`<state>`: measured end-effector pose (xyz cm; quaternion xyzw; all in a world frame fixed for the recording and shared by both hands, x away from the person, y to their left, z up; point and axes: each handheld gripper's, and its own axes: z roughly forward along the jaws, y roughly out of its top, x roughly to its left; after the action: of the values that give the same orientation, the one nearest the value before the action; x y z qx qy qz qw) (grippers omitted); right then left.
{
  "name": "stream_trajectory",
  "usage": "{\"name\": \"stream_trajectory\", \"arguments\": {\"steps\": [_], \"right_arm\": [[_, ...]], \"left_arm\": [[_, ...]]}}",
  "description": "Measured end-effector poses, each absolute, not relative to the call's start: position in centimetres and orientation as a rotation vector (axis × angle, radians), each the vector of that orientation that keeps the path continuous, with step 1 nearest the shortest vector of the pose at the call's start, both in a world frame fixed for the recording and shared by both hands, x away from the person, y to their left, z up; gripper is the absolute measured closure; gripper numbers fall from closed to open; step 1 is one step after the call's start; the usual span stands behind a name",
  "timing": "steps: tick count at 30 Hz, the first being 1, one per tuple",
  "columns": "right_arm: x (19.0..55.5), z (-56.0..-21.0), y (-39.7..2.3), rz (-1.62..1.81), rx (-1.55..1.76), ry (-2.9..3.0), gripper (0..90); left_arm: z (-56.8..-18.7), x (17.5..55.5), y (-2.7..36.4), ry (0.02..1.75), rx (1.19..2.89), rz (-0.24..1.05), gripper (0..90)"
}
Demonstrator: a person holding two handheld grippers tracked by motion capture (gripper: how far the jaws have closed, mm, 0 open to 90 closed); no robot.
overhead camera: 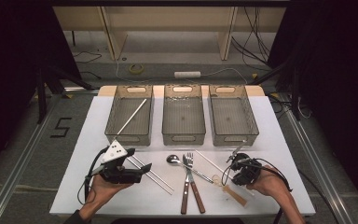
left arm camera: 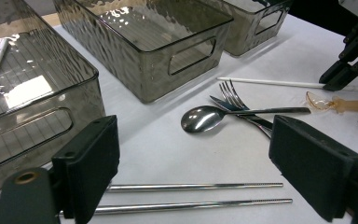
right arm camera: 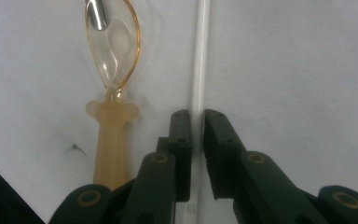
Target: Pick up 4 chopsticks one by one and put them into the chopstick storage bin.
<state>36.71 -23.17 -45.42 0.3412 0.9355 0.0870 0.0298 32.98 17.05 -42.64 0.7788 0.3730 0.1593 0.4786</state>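
Right gripper (right arm camera: pixel 196 135), near the table's front right edge, has its jaws narrowed around a white straw (right arm camera: pixel 199 65), apparently gripping it. Left gripper (left arm camera: pixel 191 172) gapes wide over metal chopsticks (left arm camera: pixel 191 196). One stick (overhead camera: pixel 131 116) lies in the left bin (overhead camera: pixel 129 135); the other two bins are empty, most cutlery unsorted.

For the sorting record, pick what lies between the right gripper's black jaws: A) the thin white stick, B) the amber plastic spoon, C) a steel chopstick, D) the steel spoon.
A: in the right gripper view the right gripper has its jaws on either side of the thin white stick, with the amber plastic spoon lying apart beside them.
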Motion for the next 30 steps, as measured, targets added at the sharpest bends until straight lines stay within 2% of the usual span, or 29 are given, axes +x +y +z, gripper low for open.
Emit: {"name": "stream_trajectory", "arguments": {"steps": [16, 30], "right_arm": [[36.6, -45.3, -23.0, 0.261, 1.025, 2.877, 84.9], [36.2, -42.4, -24.2, 0.389, 0.970, 2.834, 85.1]], "left_arm": [[-42.5, 32.9, 17.0, 0.902, 1.906, 0.398, 15.8], [-42.0, 33.1, 16.5, 0.875, 1.921, 0.380, 15.9]]}}
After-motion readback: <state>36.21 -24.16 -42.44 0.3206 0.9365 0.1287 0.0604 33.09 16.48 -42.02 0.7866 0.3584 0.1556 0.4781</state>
